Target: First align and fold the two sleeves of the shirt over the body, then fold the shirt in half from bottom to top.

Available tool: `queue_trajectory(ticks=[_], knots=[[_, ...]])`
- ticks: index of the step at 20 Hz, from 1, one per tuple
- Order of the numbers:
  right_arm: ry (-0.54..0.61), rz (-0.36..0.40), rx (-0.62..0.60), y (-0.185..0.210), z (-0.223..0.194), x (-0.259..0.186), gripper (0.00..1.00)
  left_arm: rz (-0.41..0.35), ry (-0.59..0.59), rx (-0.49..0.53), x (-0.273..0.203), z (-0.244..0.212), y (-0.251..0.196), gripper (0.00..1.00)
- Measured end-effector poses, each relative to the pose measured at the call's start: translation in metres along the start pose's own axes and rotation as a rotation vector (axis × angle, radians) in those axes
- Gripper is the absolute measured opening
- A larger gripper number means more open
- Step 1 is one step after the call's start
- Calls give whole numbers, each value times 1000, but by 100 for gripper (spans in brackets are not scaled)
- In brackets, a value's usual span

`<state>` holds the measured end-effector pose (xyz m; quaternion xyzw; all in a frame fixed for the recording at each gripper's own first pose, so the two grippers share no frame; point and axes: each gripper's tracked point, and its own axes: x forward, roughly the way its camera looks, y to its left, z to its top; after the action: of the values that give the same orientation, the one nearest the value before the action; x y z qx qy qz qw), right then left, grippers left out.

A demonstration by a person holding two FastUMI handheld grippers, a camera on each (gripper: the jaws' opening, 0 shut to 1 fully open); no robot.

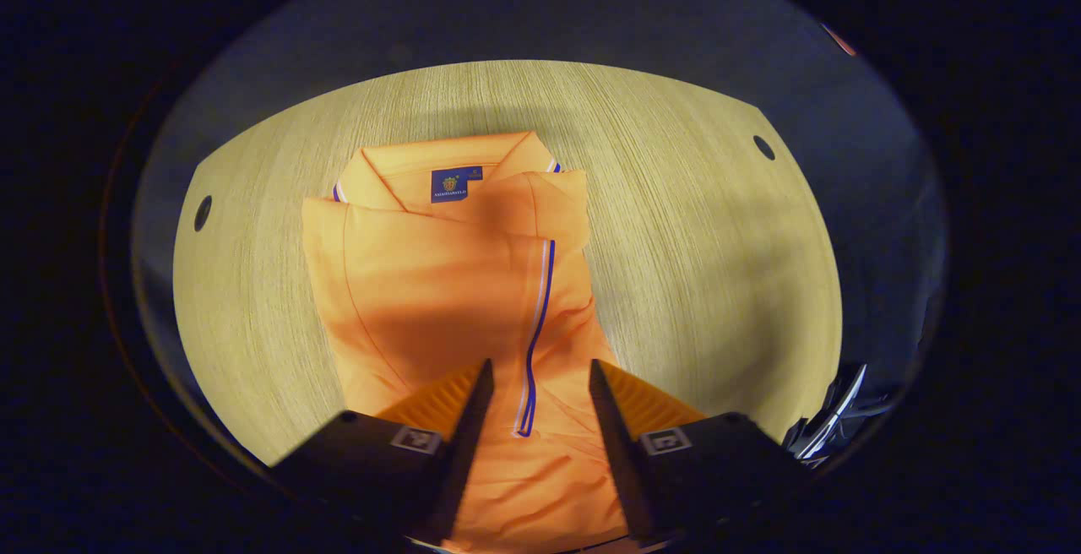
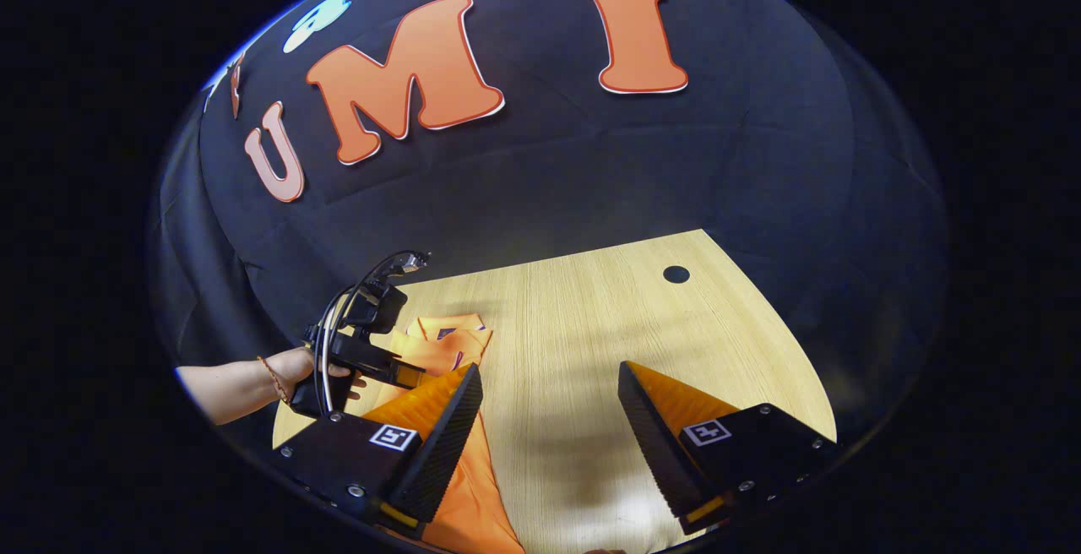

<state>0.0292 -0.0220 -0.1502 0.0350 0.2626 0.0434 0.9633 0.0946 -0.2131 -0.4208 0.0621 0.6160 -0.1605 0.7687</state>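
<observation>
On the pale wood-grain table (image 1: 692,284) lies a soft orange shirt (image 1: 439,284), sleeves folded in, stripe-trimmed. Left gripper (image 1: 540,372) and right gripper (image 2: 549,377) both gape, holding nothing.

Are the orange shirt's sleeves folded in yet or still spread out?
Folded in: the shirt is a narrow strip, a striped sleeve edge lying over its body.
</observation>
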Motion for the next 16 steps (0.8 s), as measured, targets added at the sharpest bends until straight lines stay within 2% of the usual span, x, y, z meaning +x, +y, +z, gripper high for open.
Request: queue_trajectory(ticks=[2,8,16], knots=[[13,10,-7,7,-3,2,99,18,-35,-3,-12,0,11,99],[47,62,-36,43,-11,12,99,54,-150,2,-68,-7,50,99],[120,107,-111,97,-29,34,99,84,-243,-41,-130,-55,108,99]])
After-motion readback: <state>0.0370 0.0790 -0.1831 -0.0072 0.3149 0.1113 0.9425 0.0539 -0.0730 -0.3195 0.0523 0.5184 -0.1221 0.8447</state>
